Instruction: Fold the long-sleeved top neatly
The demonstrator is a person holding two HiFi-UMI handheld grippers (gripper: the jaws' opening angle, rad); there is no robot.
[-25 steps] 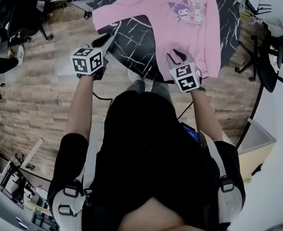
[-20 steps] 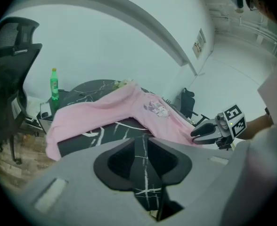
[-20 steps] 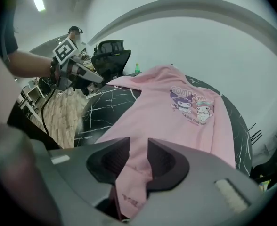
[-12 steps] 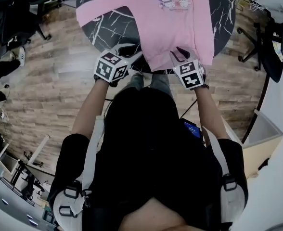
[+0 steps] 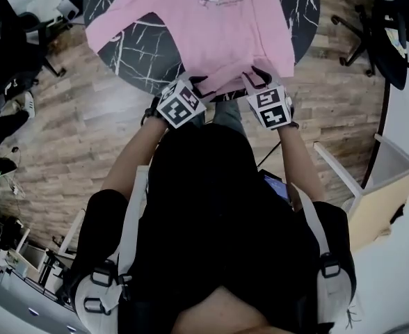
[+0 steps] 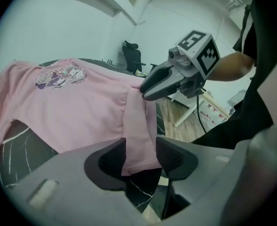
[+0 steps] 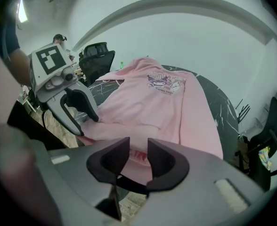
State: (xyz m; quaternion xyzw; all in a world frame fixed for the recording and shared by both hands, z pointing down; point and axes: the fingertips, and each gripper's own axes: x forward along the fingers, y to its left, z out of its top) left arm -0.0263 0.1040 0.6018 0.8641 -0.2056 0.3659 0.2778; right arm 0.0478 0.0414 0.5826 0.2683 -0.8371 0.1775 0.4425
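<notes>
From the head view, the pink top point(image 5: 225, 26) lies spread on the dark table point(image 5: 142, 54). Only their own views show the jaws. The left gripper point(image 6: 141, 149) has just been opening and loosely straddles the hem point(image 6: 137, 126), while the right gripper point(image 7: 137, 157) pinches it.

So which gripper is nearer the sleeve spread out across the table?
Left. The left gripper, its fingers just opening round the hem, sits on that sleeve's side; the right gripper holds the hem on the far side.
</notes>
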